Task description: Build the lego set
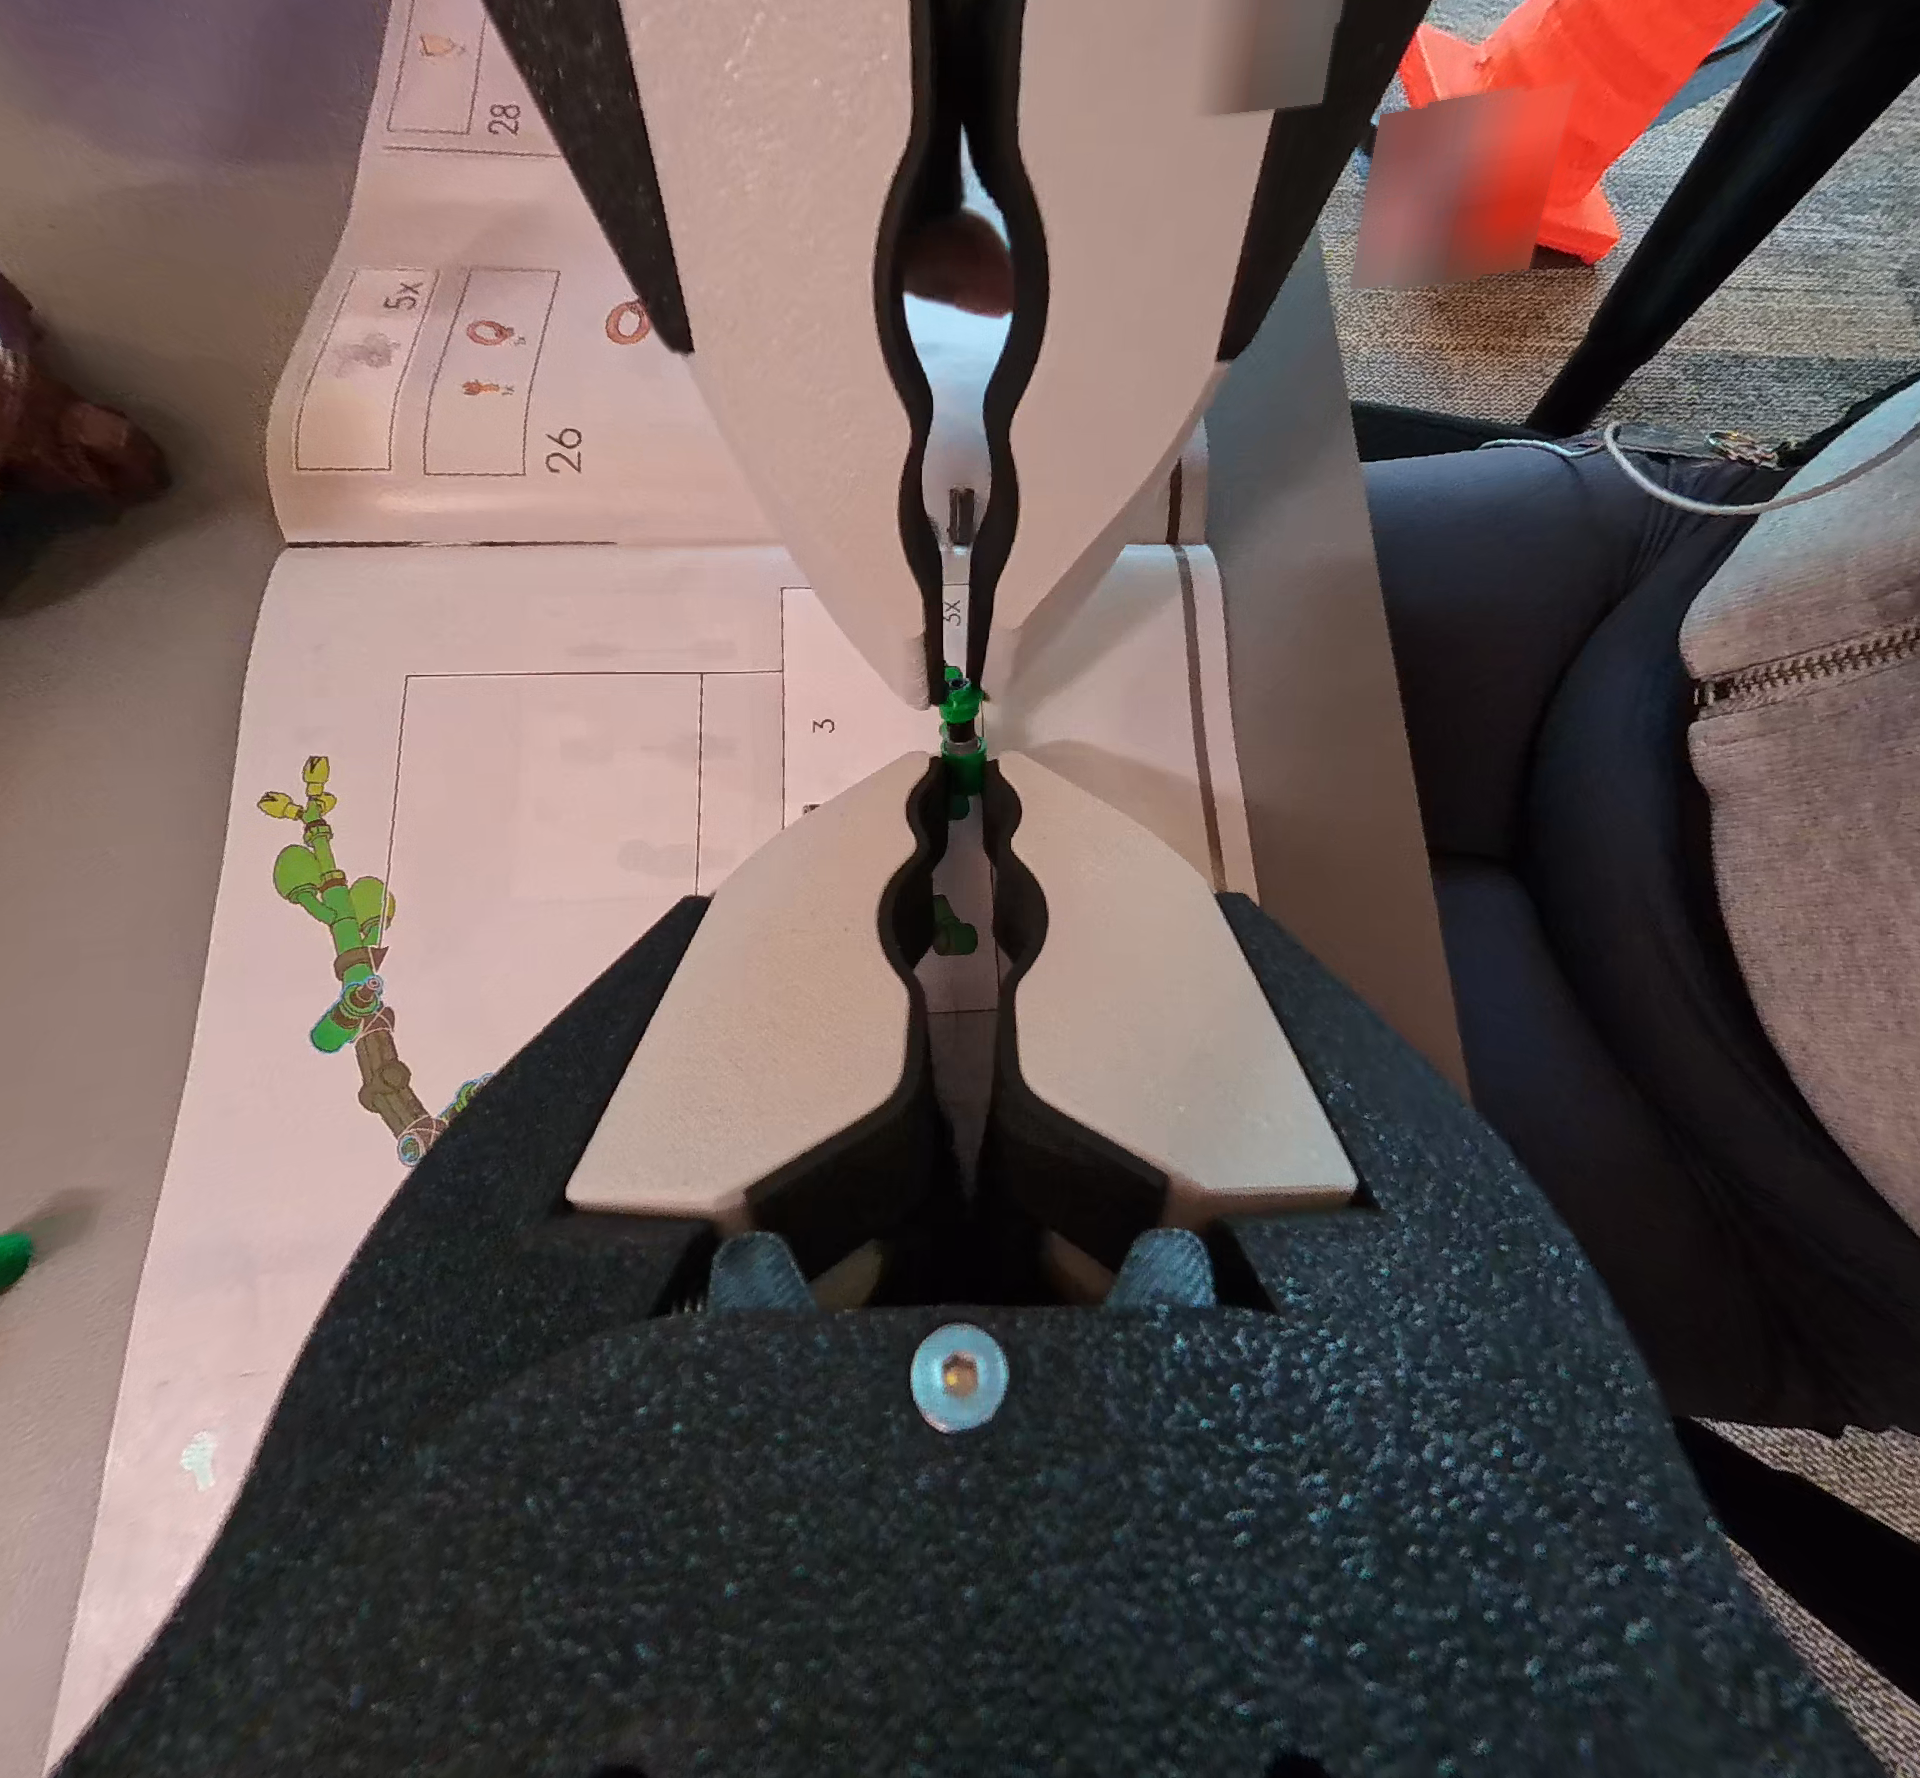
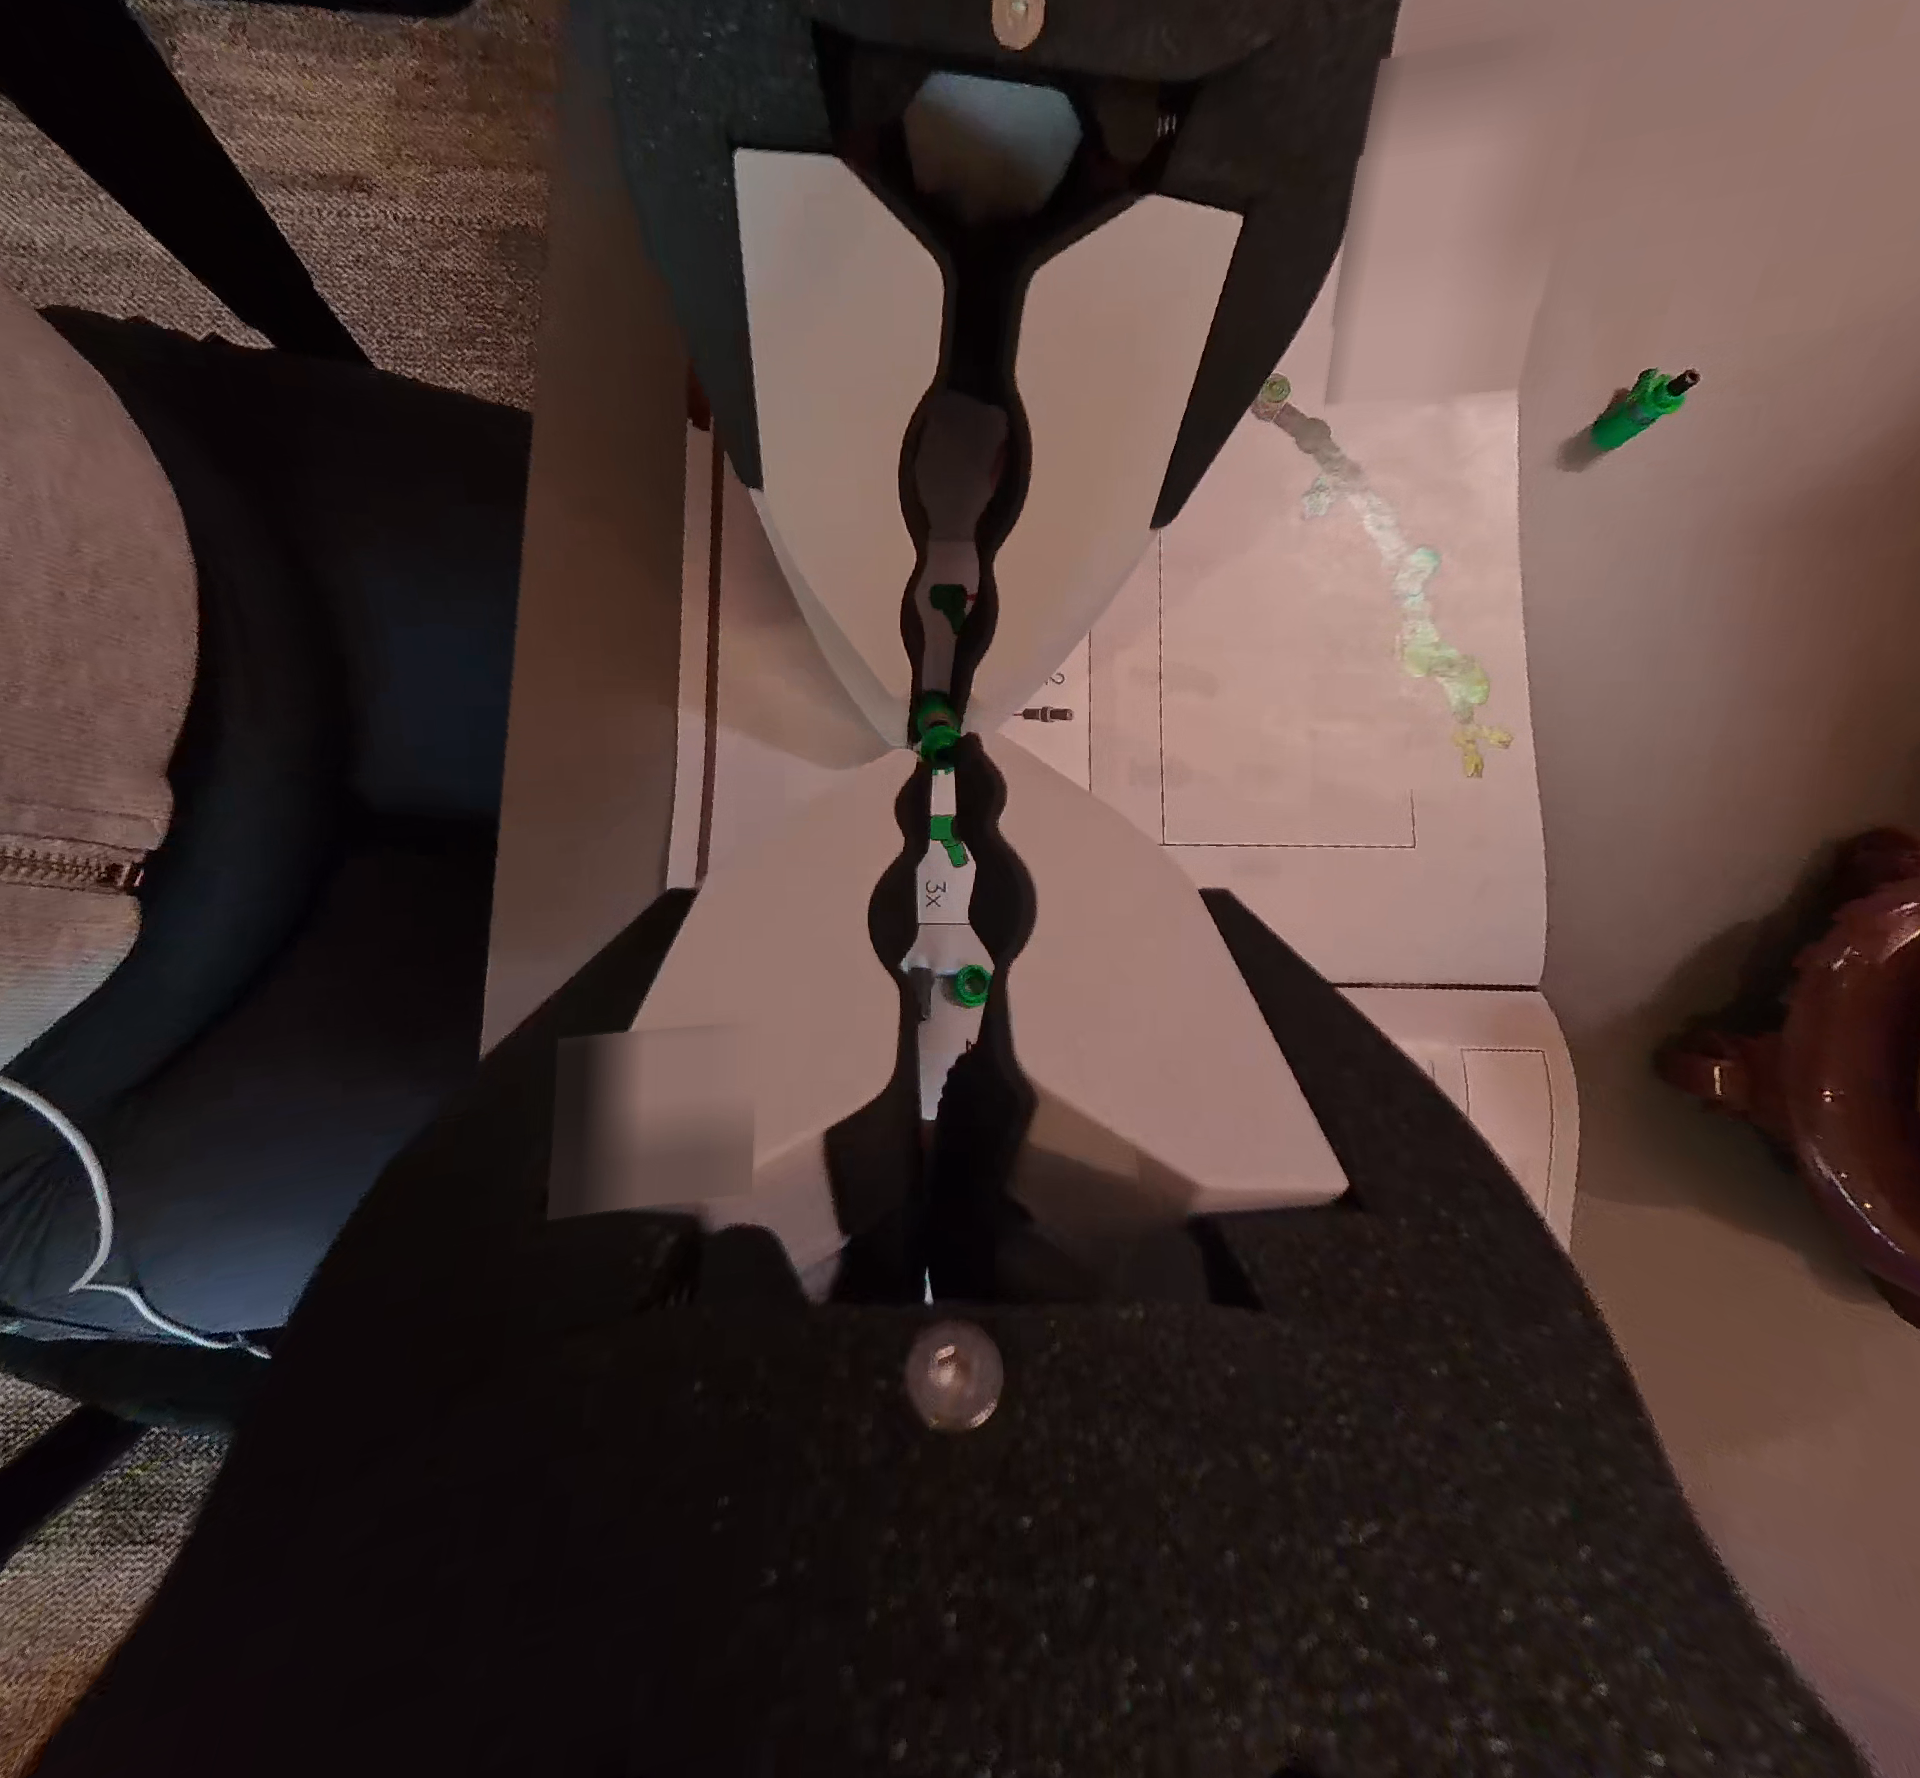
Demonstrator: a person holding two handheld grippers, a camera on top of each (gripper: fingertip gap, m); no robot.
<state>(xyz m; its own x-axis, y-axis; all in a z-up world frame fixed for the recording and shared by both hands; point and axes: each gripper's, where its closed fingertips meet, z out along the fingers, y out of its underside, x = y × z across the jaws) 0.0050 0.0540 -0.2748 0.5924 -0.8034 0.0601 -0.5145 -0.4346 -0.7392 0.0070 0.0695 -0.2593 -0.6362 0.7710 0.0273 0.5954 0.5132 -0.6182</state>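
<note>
A: Over the open instruction booklet (image 1: 499, 648), left gripper (image 1: 961, 772) clamps a green cylinder piece (image 1: 961, 762); right gripper (image 2: 940, 752) pinches a green pin piece (image 2: 935, 743), tip-to-tip.

B: Around? Spare green part (image 2: 1636, 414) and brown bowl (image 2: 1849, 1053) on the table; contents unclear.

Pale tabletop (image 1: 114, 793) lay under the grippers; grey carpet (image 1: 1714, 315) beyond its edge w/ black chair legs (image 1: 1704, 211); warm, dim light.

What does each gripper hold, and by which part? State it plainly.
Left gripper: a green cylinder piece, pinched at its lower body. Right gripper: a small green flanged piece, pinched by its far end. The pieces meet tip to tip.
</note>
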